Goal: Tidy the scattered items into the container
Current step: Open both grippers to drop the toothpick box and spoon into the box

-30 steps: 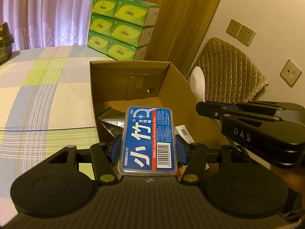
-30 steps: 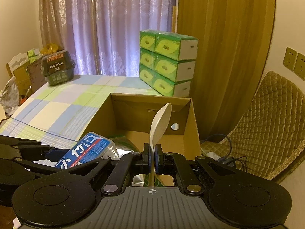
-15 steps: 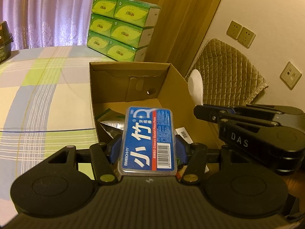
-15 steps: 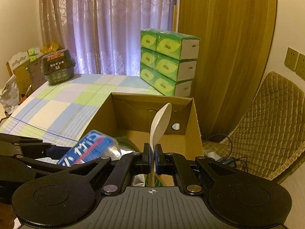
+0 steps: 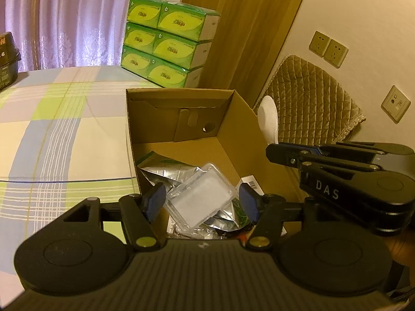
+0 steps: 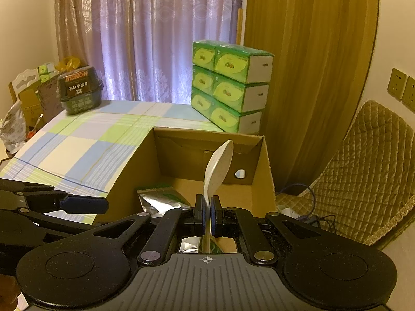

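An open cardboard box (image 5: 234, 119) (image 6: 132, 171) stands on the checked tablecloth. My left gripper (image 5: 201, 200) hangs open over its near end. Below its fingers a clear plastic floss case (image 5: 201, 198) lies face down on silver and green foil packets (image 5: 163, 171) in the box. My right gripper (image 6: 207, 216) is shut on the handle of a white plastic spoon (image 6: 216, 168), which stands upright above the box. In the left wrist view the right gripper (image 5: 275, 153) sits just past the box's right wall, with the spoon bowl (image 5: 268, 118) above it.
A stack of green tissue packs (image 5: 168, 44) (image 6: 228, 85) stands behind the box. A dark container (image 6: 79, 90) sits at the table's far left corner. A quilted chair (image 6: 363, 171) and wall sockets (image 5: 328, 49) are on the right. A white boxed item (image 5: 253, 185) lies in the box.
My left gripper has opened and let go of the blue-labelled floss case, which dropped into the box and now lies face down. The right gripper still holds the spoon in much the same place.
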The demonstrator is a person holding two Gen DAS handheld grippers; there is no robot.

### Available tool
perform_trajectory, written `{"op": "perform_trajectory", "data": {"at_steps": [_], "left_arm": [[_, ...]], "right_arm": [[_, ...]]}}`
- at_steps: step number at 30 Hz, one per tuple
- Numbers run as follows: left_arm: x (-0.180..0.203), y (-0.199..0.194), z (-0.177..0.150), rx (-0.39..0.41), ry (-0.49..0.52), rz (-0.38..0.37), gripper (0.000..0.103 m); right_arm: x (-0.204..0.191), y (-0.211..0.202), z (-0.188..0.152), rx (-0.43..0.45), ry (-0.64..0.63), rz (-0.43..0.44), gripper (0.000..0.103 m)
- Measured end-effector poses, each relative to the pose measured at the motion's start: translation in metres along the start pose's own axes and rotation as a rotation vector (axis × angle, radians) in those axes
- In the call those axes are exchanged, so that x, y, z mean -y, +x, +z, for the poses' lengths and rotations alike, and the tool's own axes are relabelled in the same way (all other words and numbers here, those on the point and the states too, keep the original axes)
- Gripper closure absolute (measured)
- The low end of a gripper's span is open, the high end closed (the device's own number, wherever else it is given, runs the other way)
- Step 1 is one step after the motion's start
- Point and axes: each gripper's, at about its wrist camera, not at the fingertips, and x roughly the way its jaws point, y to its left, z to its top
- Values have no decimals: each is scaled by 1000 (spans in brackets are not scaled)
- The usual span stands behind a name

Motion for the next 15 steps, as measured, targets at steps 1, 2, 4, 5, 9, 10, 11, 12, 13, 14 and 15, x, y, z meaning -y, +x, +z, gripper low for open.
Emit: {"op": "perform_trajectory", "data": {"at_steps": [1,2,4,5,9,10,11,12,13,14,15], "left_arm": [[-1,-1,0,1,-1,0,45],[-2,-1,0,1,-3,1,45],[-3,-2,0,4,-4,2,45],[-4,-3,0,5,-4,3,45],[-6,-5,1,10,-5,7,45],[-7,-6,1,12,-7,8,45],[-8,-7,1,14,-10,10,45],[-9,-7,2,14,-13,10,45],[-10,-8,2,15,-14,11,45],[-11,-8,2,15,-15,11,45],[-12,-8,2,17,-17,13,45]], "right_arm": [[-1,0,1,0,-2,0,97],[-1,0,1,0,-3,0,97],[-4,0,3,2,-7,0,97],[-5,0,4,2,-8,1,97],[-6,2,9,4,-12,3,97],[-7,3,10,4,-13,4,97],[-8,4,11,4,-13,6,97],[-9,4,12,4,-14,8,97],[-10,5,13,4,-15,10,97],[-11,5,14,5,-15,12,97],[-11,6,15,6,-14,14,97]]}}
